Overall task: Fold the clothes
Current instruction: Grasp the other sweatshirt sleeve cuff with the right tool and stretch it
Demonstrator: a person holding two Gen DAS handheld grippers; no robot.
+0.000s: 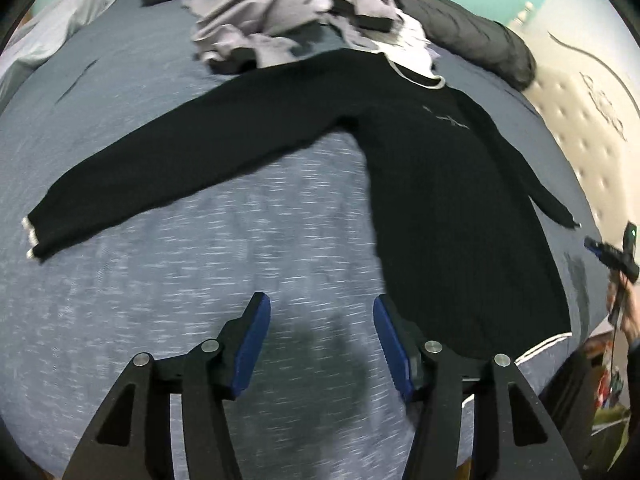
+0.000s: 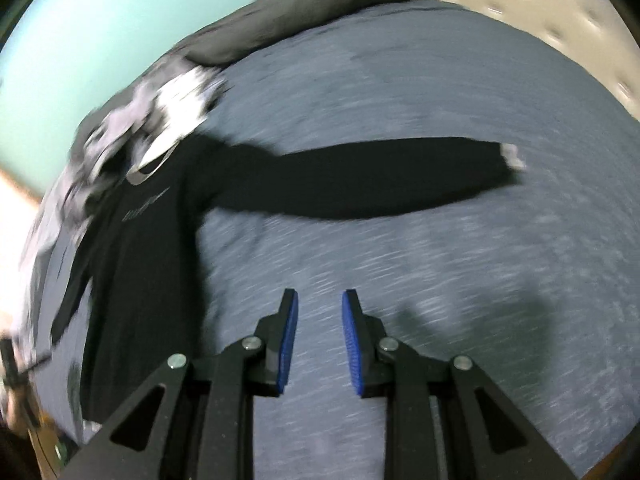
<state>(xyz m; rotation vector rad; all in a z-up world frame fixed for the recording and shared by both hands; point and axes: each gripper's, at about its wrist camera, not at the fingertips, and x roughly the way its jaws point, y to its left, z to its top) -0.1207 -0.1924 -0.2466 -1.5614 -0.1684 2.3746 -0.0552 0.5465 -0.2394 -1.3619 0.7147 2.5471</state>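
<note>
- Black long-sleeved top lies spread flat on the blue-grey bed cover, both sleeves out to the sides, hem toward the near edge of the bed, neck toward the far edge.
- Neck end touches a heap of grey-lilac clothes at the far edge; dark pillow by the far corner next to the tufted headboard.
- My left gripper hangs over bare cover just beside the hem side of the top, jaws wide apart, nothing between them.
- My right gripper is over bare cover below the outstretched sleeve, jaws apart but narrower, empty too.
- Right view is motion-blurred; fine detail is lost.
- Handling guess: soft, light, limp knit, not fragile; it will drape and sag from any single pinch and may drag on the cover and bunch.
- Hold points, as I judge: pale-trimmed cuff or the shoulder seam for a sleeve, hem corners for the body; pinch one layer edge-on, low to the cover.
- Laid out unfolded like this, the top fits either a spread ready for folding or a garment just smoothed.
</note>
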